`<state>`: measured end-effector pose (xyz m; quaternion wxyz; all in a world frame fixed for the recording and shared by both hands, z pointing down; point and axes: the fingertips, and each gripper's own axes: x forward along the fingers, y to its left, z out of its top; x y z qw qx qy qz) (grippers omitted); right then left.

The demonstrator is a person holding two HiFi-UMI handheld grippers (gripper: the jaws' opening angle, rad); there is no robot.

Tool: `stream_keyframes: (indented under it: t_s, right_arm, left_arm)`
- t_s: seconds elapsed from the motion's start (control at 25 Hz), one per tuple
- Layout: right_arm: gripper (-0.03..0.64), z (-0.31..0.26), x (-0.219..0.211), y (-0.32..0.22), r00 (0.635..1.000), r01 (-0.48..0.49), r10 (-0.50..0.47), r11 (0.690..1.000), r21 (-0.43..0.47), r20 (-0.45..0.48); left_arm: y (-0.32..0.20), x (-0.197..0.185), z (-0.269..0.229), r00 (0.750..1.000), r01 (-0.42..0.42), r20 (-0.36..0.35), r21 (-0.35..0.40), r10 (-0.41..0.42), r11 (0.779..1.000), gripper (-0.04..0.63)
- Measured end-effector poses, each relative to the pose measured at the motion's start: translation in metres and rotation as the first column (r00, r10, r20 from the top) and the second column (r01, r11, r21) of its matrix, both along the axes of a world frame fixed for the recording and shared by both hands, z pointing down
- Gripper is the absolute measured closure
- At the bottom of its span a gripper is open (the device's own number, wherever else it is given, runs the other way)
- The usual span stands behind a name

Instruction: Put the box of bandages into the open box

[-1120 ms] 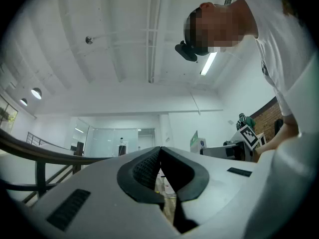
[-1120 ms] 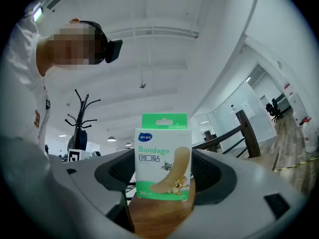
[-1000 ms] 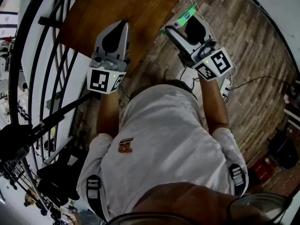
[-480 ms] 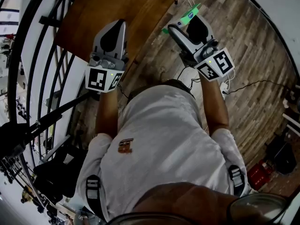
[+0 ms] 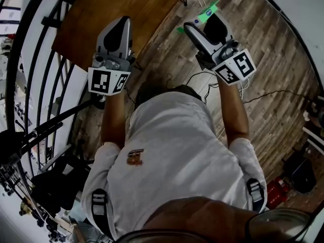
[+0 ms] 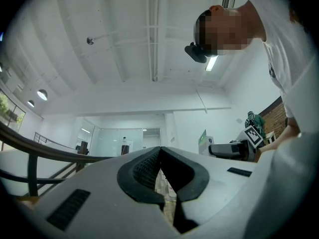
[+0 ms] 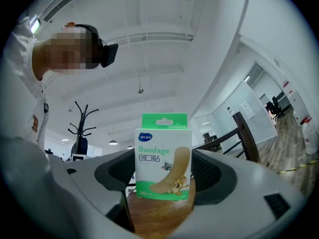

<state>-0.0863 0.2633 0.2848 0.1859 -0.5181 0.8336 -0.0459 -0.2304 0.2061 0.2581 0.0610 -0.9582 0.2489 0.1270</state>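
White-and-green bandage box (image 7: 163, 164), cartoon print, clamped in right hand-held gripper (image 7: 164, 176)

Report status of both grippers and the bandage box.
Left gripper jaws shut, empty. Right gripper shut on white-and-green cardboard bandage box. Open box not in view.
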Motion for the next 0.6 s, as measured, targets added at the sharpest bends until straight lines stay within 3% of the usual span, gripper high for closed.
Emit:
stream_keyframes:
  t_s: [0.6]
  right_arm:
    - [0.304, 0.004, 0.044, -0.057, 0.997, -0.023, 0.022, 1.000, -0.016, -0.071]
  left_arm:
    - [-0.059, 0.042, 0.005, 1.000, -0.010, -0.021, 0.002, 0.010, 1.000, 0.575]
